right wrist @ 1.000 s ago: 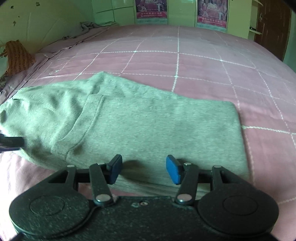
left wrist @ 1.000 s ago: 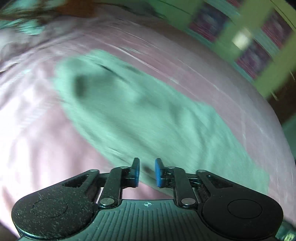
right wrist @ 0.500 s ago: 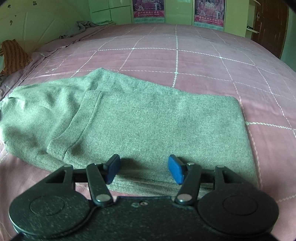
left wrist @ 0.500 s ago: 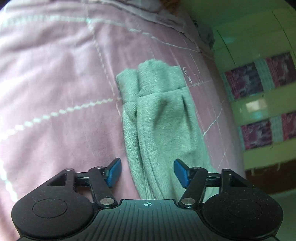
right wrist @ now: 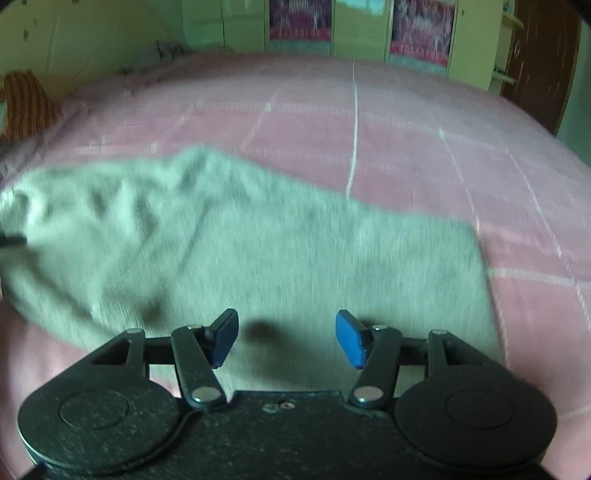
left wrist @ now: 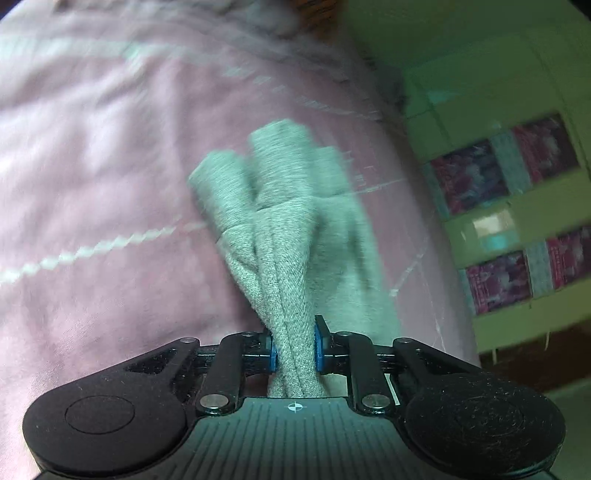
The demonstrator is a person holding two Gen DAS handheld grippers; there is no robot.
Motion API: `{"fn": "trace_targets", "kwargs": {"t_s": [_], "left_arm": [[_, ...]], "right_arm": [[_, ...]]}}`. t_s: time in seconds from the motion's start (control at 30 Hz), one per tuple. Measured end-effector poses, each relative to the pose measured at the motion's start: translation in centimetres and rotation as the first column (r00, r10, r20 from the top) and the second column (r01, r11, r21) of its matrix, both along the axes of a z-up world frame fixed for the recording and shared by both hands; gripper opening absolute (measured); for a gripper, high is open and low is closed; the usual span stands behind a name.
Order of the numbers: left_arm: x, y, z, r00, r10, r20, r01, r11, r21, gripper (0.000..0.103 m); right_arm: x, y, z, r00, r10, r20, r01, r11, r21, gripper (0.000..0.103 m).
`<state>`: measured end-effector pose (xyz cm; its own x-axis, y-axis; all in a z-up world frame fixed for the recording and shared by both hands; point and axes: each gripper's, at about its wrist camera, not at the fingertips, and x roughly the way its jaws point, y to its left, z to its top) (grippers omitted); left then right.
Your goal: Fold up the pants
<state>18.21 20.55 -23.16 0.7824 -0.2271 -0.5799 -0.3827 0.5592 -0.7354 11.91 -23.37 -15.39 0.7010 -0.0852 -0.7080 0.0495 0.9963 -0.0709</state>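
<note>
Grey-green pants (right wrist: 280, 258) lie folded lengthwise on a pink checked bed sheet (right wrist: 406, 122). In the left wrist view my left gripper (left wrist: 294, 349) is shut on a bunched edge of the pants (left wrist: 288, 258), which rise in folds from the sheet. In the right wrist view my right gripper (right wrist: 286, 338) is open and empty, just above the near edge of the pants. The left end of the pants is wrinkled and pulled.
The pink sheet (left wrist: 92, 184) covers the whole bed. An orange striped cushion (right wrist: 26, 107) sits at the far left corner. Green cupboards with pink posters (right wrist: 421, 29) stand behind the bed. A dark door (right wrist: 543, 62) is at the right.
My left gripper has closed on the pants' end and bunched the cloth. The left part of the pants now shows wrinkles. My right gripper stays open over the near edge.
</note>
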Motion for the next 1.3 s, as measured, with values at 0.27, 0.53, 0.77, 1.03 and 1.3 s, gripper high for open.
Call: {"fn": "trace_targets", "kwargs": {"t_s": [0.27, 0.53, 0.77, 1.03, 1.3], "left_arm": [[2.2, -12.1, 12.1, 0.872, -0.438, 0.217, 0.302, 0.832, 0.465, 0.018], [0.5, -31.2, 9.2, 0.528, -0.849, -0.037, 0.657, 0.38, 0.651, 0.018], [-1.5, -34.1, 7.4, 0.474, -0.866, -0.158, 0.72, 0.277, 0.637, 0.027], [-1.0, -27.8, 7.2, 0.7, -0.701, -0.137, 0.643, 0.534, 0.549, 0.027], [-1.2, -25.1, 3.1, 0.747, -0.646, -0.156, 0.645, 0.648, 0.406, 0.027]], "right_arm": [[2.6, 1.5, -2.1, 0.989, 0.07, -0.132, -0.077, 0.996, -0.05, 0.061], [-0.9, -7.1, 1.9, 0.989, -0.141, -0.033, 0.145, 0.966, 0.214, 0.06], [-4.4, -12.4, 2.5, 0.975, -0.217, -0.036, 0.219, 0.942, 0.255, 0.063], [-4.8, -13.4, 2.2, 0.981, -0.192, -0.038, 0.191, 0.89, 0.414, 0.068], [-2.0, -13.6, 1.3, 0.969, -0.219, -0.112, 0.244, 0.791, 0.561, 0.076]]}}
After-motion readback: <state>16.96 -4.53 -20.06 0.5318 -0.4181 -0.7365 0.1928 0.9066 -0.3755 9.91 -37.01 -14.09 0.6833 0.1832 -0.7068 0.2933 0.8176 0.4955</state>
